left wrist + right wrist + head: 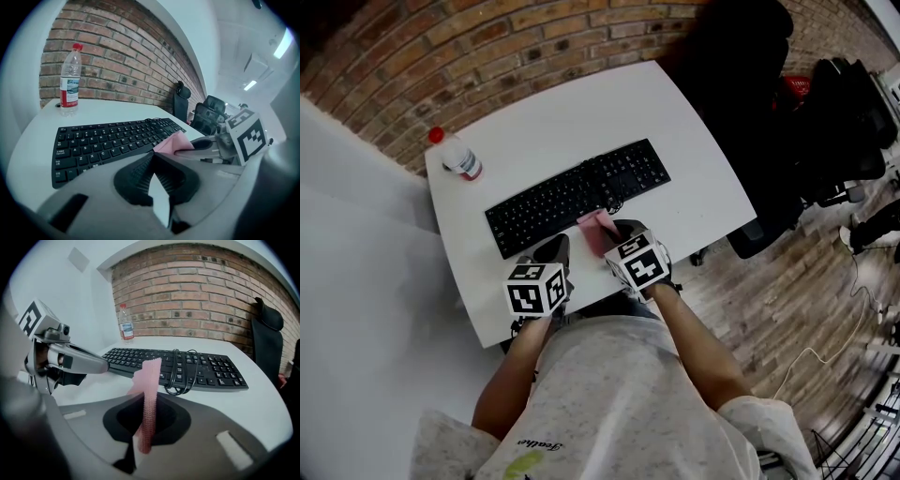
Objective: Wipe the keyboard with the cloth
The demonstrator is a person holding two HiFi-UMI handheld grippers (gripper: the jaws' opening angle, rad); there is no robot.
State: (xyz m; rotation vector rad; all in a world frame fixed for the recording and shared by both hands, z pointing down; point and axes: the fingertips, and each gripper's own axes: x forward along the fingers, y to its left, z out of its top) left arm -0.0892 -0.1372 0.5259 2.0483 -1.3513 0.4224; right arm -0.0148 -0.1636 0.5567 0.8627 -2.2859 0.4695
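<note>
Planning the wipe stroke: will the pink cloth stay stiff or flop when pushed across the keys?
Probably floppy: the cloth stands only where the right tool pinches it, and its free top folds sideways. Its waffle texture likely drags on the keyboard rather than sliding.

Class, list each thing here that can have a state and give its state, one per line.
cloth, pinched upright in the right tool.
right tool, shut on the cloth.
left tool, shut, empty.
keyboard, flat on the table, its cable looped over the keys.
bottle, upright, red cap on.
</note>
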